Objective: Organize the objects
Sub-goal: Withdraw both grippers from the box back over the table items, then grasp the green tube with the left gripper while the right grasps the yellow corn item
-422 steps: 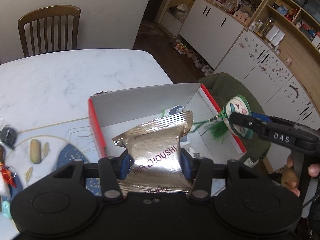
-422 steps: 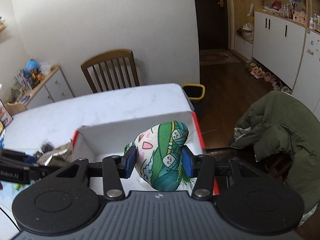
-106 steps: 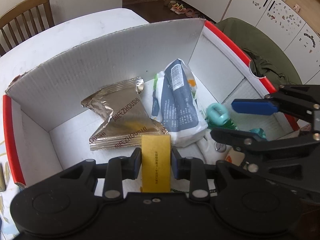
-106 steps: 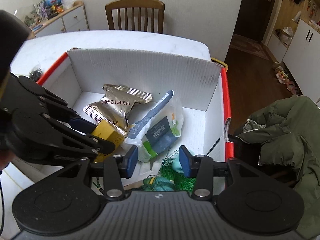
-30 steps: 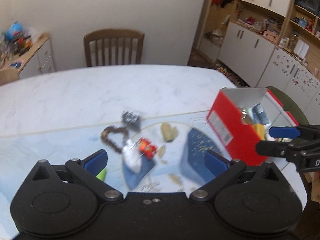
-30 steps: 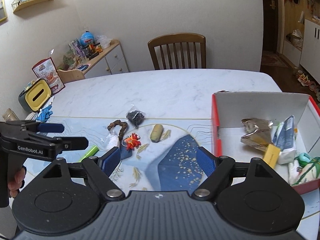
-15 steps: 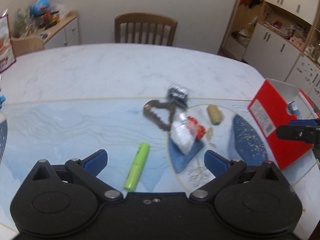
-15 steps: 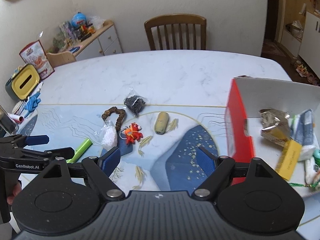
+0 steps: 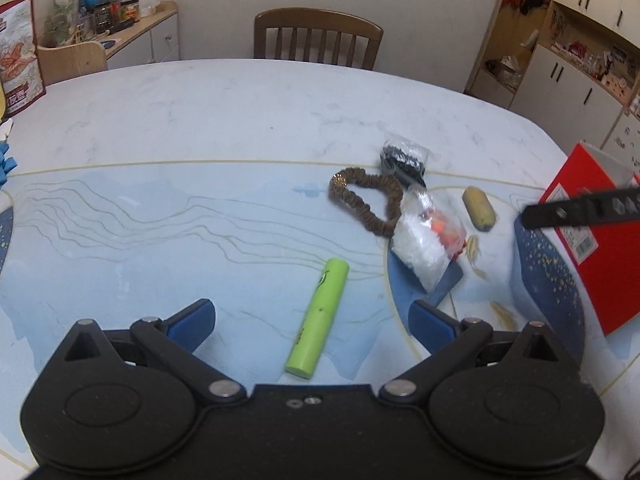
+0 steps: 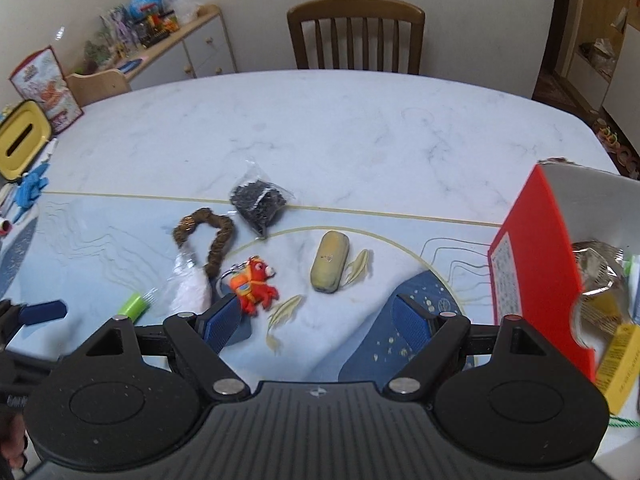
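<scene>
**Meanwhile, both grippers line up on the loose items beside the red box**

Nearest the left gripper (image 9: 311,319), whose jaws are spread wide and empty, lies the green tube (image 9: 318,317), lengthwise between them and well left of the red box (image 10: 536,270); that alignment suggests it is the next pick. The right gripper (image 10: 320,318) is likewise wide and empty, hovering over the counter (image 10: 320,128), probably aiming at the orange crab keychain (image 10: 256,285) just beyond its left pad. Further from it, nearer the box, rests the tan oval case (image 10: 330,266). Left of the keychain sit a white filled bag (image 9: 420,246) and a brown scrunchie (image 9: 370,200); beyond them, a bag of dark beads (image 10: 258,202). The box already holds a foil packet (image 10: 596,268) and a yellow carton (image 10: 618,360), so it looks like the collecting point.
</scene>
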`<control>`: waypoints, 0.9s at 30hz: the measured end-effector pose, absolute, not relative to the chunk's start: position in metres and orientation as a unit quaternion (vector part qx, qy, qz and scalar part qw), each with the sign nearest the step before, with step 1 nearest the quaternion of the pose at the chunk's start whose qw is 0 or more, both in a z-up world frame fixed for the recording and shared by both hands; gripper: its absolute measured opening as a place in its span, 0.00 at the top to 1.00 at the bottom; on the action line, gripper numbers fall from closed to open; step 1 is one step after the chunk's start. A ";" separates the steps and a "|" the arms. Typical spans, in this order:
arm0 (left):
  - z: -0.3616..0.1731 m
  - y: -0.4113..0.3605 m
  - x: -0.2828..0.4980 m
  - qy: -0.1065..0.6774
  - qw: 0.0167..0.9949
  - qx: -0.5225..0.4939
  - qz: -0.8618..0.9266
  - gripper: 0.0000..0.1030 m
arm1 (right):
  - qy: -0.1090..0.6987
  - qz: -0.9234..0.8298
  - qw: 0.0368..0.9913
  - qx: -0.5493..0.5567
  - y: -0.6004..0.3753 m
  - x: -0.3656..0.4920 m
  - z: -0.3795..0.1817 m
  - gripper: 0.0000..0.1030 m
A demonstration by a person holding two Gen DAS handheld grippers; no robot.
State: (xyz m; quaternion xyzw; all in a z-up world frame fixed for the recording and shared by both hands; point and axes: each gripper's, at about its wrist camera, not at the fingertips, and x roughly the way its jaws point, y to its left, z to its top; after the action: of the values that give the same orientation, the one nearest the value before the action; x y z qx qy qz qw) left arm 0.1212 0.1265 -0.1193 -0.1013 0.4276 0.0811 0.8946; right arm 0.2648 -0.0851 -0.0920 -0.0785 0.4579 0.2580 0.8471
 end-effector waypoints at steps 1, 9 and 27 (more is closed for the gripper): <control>-0.120 0.126 0.121 0.428 0.895 -0.099 0.077 0.01 | 0.460 0.255 0.847 -0.080 -0.083 0.269 -0.096 0.19; -0.131 0.125 0.125 0.439 0.892 -0.085 0.068 0.04 | 0.478 0.231 0.843 -0.090 -0.067 0.296 -0.122 0.19; -0.137 0.122 0.130 0.444 0.890 -0.078 0.065 0.21 | 0.499 0.221 0.833 -0.089 -0.046 0.323 -0.144 0.26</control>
State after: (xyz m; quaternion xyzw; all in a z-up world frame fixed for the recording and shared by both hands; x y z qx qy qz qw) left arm 0.1297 0.1217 -0.1374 -0.0778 0.4443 0.0650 0.8901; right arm 0.3232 -0.0463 -0.1443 -0.0892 0.4989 0.2210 0.8332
